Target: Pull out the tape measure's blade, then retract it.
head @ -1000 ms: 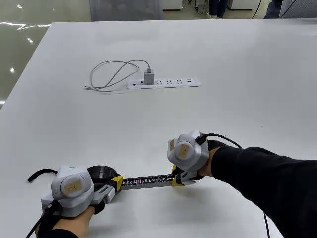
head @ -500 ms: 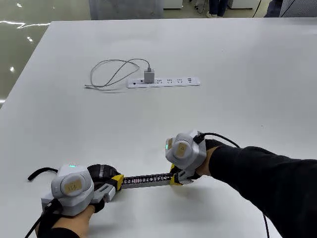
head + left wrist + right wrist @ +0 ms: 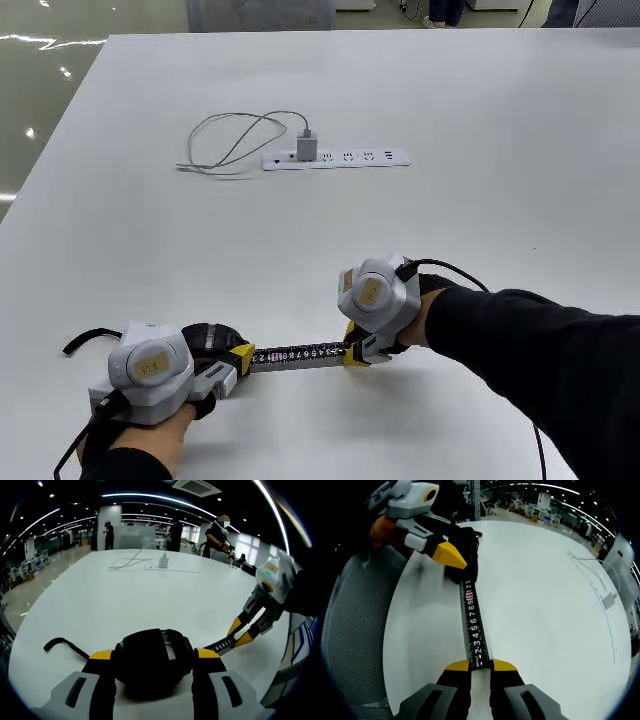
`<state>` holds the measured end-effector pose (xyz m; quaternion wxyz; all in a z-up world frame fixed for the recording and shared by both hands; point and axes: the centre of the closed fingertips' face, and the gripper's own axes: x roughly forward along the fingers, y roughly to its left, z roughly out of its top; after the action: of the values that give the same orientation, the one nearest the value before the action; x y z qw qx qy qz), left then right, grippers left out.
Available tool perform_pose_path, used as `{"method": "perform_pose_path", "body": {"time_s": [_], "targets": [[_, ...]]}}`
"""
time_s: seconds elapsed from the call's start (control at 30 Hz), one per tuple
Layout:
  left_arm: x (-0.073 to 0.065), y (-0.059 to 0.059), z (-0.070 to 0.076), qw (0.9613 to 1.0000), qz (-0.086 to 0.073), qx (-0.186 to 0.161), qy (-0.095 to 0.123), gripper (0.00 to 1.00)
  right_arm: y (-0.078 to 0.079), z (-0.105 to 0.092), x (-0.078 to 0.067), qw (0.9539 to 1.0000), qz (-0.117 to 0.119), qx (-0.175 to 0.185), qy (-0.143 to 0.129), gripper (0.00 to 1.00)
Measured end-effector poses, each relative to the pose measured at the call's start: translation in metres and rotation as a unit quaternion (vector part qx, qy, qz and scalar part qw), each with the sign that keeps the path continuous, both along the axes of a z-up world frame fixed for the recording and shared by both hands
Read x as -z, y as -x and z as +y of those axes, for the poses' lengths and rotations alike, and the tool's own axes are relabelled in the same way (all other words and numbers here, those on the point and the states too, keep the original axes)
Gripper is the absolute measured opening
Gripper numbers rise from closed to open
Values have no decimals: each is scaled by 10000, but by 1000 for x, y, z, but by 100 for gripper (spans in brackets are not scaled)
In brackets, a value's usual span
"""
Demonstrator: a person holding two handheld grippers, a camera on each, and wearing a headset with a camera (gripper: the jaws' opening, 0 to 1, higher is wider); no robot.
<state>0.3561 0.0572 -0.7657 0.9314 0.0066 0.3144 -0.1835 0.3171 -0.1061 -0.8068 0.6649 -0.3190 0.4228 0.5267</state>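
Left tongs clamp the tape measure at lower left of the head view; right tongs pinch its blade at mid-bottom.

Large open lab: ceiling strip lights, distant workstations.

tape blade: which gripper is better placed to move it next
Right. The right gripper is shut on the blade's free end, so it can probably draw it out or guide it back. The left gripper is clamped around the case, just anchoring it.
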Motion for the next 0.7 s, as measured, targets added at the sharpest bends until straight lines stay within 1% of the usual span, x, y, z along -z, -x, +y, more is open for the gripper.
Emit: {"method": "perform_pose_path", "body": {"time_s": [0.2,0.33,0.37,0.4,0.43,0.5,0.7], "targets": [[0,-1,0,10000,-9,-9,1,57,0,3,0,10000,-5,-31,-13,10],[0,-1,0,10000,-8,-3,6,57,0,5,-1,10000,29,32,-23,10],[0,-1,0,10000,-9,1,4,57,0,7,-1,9999,79,99,-54,10],[0,0,0,10000,-15,30,-18,57,2,10,0,10000,60,12,-39,10],[0,0,0,10000,-13,17,-2,57,1,9,0,9999,-44,-136,61,10],[0,0,0,10000,-17,27,-8,57,0,11,0,10000,44,11,-26,10],[0,-1,1,10000,-11,11,3,57,-1,12,-1,9999,82,68,-91,10]]}}
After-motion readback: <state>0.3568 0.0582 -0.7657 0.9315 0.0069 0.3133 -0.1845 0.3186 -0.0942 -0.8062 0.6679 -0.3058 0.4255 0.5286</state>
